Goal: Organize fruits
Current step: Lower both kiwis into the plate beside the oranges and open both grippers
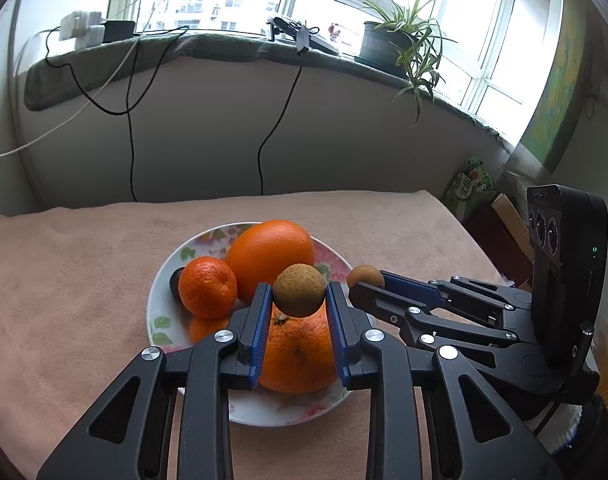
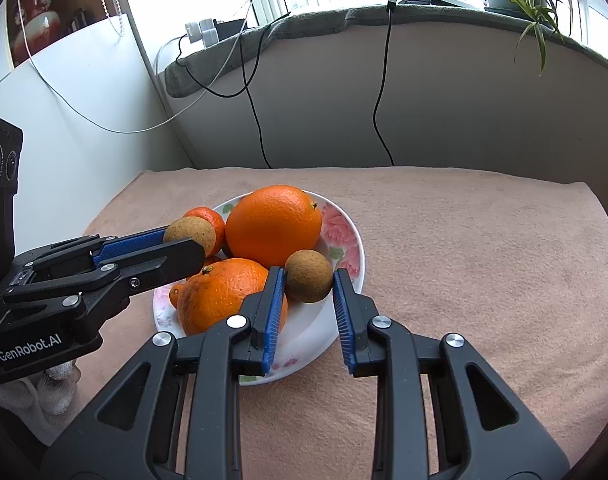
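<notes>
Two small brown fruits were held over the plate (image 1: pixel 159 280), one pinched in each gripper. The left gripper (image 1: pixel 298 296) was clamped on the first brown fruit (image 1: pixel 298 290), above the stemmed orange (image 1: pixel 299 356). The right gripper (image 2: pixel 308 278) was clamped on the second brown fruit (image 2: pixel 308 276), over a bare patch of the plate's right side.

Each fruit would best be lowered until it nearly touched the plate before the jaws were eased apart; the right one seemed to have a free spot, while the left would probably roll if it were released onto the rounded oranges.

The floral plate, set on the pink-covered counter (image 2: pixel 484 240), carried a large orange (image 2: pixel 273 224), the stemmed orange, a mandarin (image 1: pixel 207 286) and a small dark fruit (image 1: pixel 175 280) at the left rim.
</notes>
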